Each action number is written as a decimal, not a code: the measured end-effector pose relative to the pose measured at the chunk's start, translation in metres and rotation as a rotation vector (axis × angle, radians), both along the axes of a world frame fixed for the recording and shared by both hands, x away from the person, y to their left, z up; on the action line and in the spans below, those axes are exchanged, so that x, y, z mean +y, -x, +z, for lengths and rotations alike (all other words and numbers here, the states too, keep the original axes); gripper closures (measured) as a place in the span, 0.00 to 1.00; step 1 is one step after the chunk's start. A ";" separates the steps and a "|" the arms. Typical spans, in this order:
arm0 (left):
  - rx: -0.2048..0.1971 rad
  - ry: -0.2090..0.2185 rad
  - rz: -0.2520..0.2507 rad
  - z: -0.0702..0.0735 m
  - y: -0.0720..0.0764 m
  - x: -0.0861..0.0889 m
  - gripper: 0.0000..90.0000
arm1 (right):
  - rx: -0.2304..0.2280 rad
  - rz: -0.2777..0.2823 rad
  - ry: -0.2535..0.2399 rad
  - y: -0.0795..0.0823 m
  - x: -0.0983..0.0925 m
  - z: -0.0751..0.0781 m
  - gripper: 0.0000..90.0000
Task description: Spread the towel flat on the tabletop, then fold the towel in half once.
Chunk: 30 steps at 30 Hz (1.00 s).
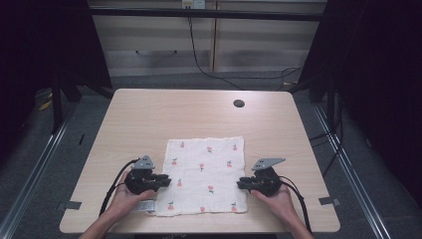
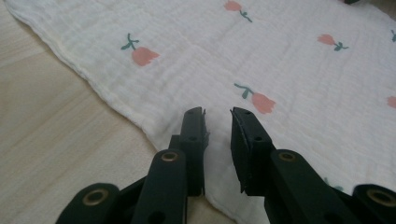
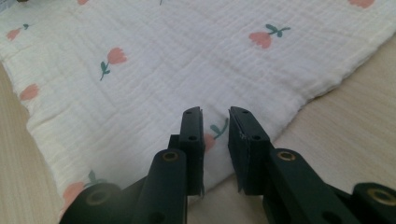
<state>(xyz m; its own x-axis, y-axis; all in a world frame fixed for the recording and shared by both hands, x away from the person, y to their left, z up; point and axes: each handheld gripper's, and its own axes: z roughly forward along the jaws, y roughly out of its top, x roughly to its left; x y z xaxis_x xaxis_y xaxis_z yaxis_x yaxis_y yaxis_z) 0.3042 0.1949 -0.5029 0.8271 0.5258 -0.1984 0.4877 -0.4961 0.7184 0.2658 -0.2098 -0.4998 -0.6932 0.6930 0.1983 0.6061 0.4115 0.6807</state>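
High view: cloth (image 1: pixel 206 174) edges are approached by left gripper (image 1: pixel 164 181) and right gripper (image 1: pixel 242 184), jaws slightly parted, nothing pinched; edge grasps are judged next.

Between left fingers (image 2: pixel 208 135): a narrow gap, nothing in it.
Between right fingers (image 3: pixel 243 135): a narrow gap, likewise free.
Ahead of both: flat cloth (image 1: pixel 206 172), nothing upright.
Beyond the cloth: bare table (image 1: pixel 164 112), one small cable hole (image 1: pixel 239 103).
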 end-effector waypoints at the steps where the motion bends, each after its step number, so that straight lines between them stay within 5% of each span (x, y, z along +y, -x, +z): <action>1: -0.002 -0.002 -0.002 0.000 0.001 0.000 0.83 | -0.007 0.003 -0.004 0.000 -0.001 -0.001 0.84; 14: 0.000 -0.015 -0.037 0.002 0.016 -0.002 0.83 | -0.008 0.021 0.010 0.020 -0.001 0.001 0.83; 30: -0.005 -0.002 -0.046 0.010 0.014 0.000 0.77 | 0.010 0.039 0.000 0.022 0.004 0.005 0.75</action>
